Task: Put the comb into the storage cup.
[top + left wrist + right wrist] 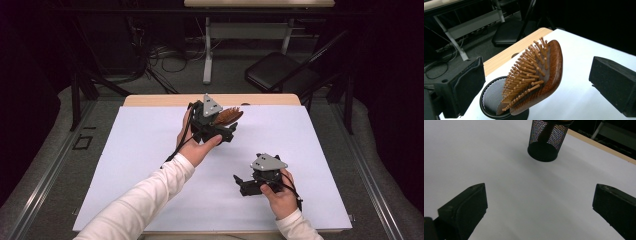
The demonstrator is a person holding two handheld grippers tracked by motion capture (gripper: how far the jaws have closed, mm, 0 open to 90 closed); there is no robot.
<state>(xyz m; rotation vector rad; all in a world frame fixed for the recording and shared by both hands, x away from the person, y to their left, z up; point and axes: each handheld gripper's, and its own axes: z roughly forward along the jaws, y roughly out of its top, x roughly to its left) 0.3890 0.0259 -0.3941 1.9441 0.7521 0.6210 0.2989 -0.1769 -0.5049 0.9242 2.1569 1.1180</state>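
A brown wooden hairbrush (541, 75) with wooden pins stands tilted, handle down, in a black mesh cup (491, 97) near the table's far edge. My left gripper (225, 125) is open, its jaws wide apart on either side of the brush head without touching it. In the high view the brush head (230, 116) sticks out to the right of that gripper. My right gripper (241, 184) is open and holds nothing, low over the white table surface nearer the person. From the right gripper view the mesh cup (546, 142) stands well ahead, with the brush handle inside it.
A white sheet (150, 150) covers the table, with a wooden edge (160, 100) at the far side. Beyond the table stand a folding chair (280, 72) and a desk frame (207, 55) with cables on the floor.
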